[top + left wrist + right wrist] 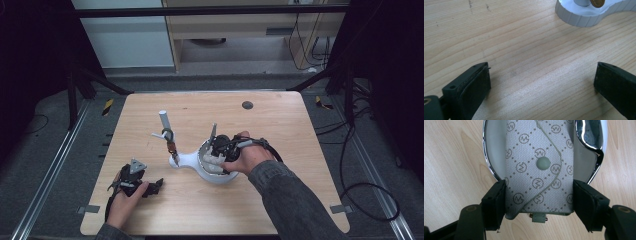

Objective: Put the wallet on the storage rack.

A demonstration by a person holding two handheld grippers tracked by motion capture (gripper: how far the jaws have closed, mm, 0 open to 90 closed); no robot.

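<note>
left gripper [541,82]: it lay low on the pale wooden table [280,125] near the front left corner, held in the person's left hand [125,197]; its two black jaws were spread wide with bare wood between them.
right gripper [539,202]: held in the person's right hand [250,157] over the white dish, jaws pressed on either side of the pouch.
grey fabric pouch with a printed monogram pattern [536,170]: it was pinched at its lower end between the right jaws, its far end reaching into the bowl; a round grey snap button [543,163] sat on its curved flap, and a small tab stuck out at the bottom edge.
white round dish with a shiny chrome rim [492,167]: it sat on the table right of centre (in the high view it joined a white, ribbed-edged base [187,160] running to the left).
base in the left gripper view: its rounded end [584,17] stood well ahead of the open jaws, apart from them.
white upright post [164,120]: it rose from the left end of the base, with a dark ring and a small brown item hanging beside it; what they were could not be told.
dark round mark [247,105]: on the table top near the far edge.
</note>
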